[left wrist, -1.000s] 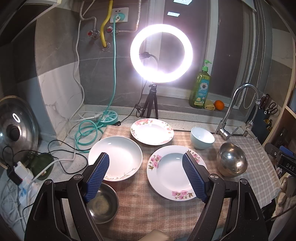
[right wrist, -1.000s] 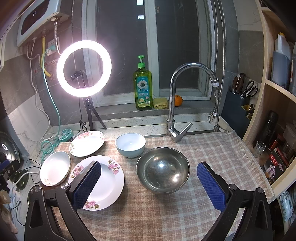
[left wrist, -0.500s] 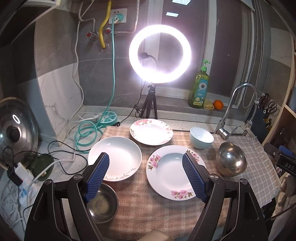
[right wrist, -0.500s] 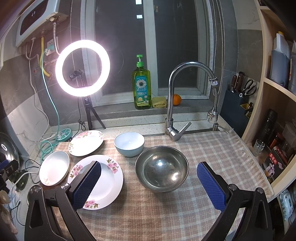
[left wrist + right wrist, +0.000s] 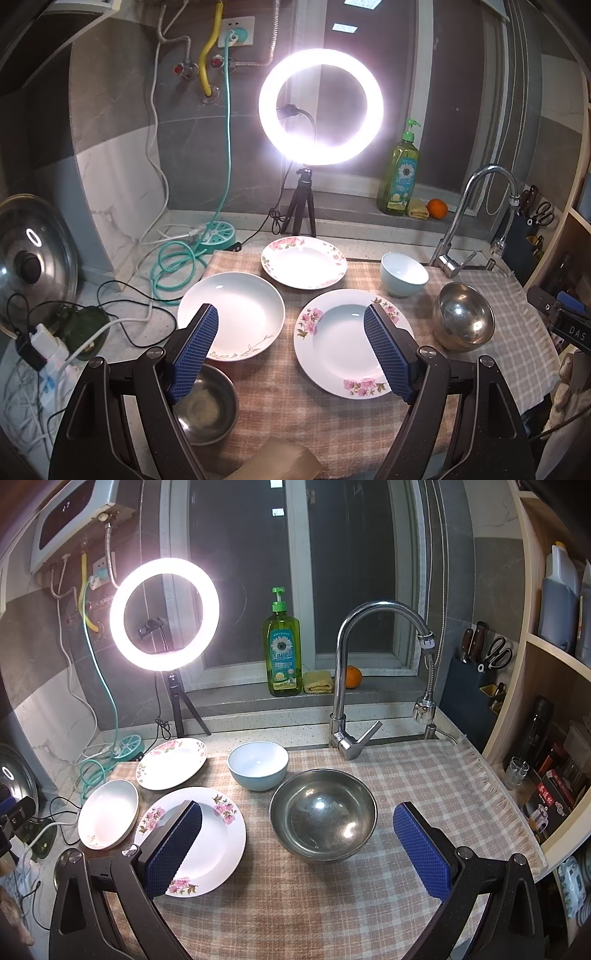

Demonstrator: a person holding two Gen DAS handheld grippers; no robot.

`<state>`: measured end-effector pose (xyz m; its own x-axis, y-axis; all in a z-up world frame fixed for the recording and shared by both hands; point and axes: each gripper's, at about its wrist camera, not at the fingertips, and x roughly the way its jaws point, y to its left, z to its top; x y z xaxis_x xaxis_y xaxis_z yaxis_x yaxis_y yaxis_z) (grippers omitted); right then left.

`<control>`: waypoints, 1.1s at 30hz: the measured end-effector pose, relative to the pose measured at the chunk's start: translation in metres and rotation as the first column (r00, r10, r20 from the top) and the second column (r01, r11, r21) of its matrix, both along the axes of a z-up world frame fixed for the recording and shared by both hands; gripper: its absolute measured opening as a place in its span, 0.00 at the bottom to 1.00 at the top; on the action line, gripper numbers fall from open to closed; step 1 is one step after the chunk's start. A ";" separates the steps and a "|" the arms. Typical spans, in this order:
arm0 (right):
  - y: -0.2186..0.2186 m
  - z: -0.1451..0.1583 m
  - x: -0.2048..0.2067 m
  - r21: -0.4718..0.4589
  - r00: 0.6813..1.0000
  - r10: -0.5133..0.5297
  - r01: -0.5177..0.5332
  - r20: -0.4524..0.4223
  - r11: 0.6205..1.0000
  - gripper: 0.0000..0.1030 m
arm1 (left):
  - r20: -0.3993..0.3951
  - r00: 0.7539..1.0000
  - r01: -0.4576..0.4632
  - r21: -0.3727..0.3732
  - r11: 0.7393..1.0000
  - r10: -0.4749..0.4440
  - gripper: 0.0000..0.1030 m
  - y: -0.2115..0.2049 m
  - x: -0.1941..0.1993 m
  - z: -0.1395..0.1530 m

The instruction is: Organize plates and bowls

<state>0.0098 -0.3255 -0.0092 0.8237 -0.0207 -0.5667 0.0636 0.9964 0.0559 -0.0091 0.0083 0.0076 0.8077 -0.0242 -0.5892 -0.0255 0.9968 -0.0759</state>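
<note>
At centre frame on the checked surface, the steel bowl (image 5: 323, 814) sits squarely between the right tongs (image 5: 308, 849), gaping wide and empty; the left tongs (image 5: 291, 350), likewise wide, straddle two plates.

Lit ring light (image 5: 164, 613) on tripod, green soap bottle (image 5: 281, 651) beside orange (image 5: 352, 676) on sill, chrome faucet (image 5: 364, 672), checked cloth (image 5: 406, 786)
</note>
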 end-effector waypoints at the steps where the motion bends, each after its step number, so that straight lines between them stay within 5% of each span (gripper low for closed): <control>1: 0.000 0.000 0.000 0.000 1.000 0.000 0.000 0.000 1.000 0.99 | -0.001 1.000 0.000 0.000 1.000 0.000 0.79 0.000 0.000 0.000; 33: 0.010 -0.014 0.012 0.061 0.997 0.077 -0.075 -0.029 0.995 1.00 | -0.058 0.998 -0.027 -0.010 1.000 0.027 0.79 0.019 0.004 -0.016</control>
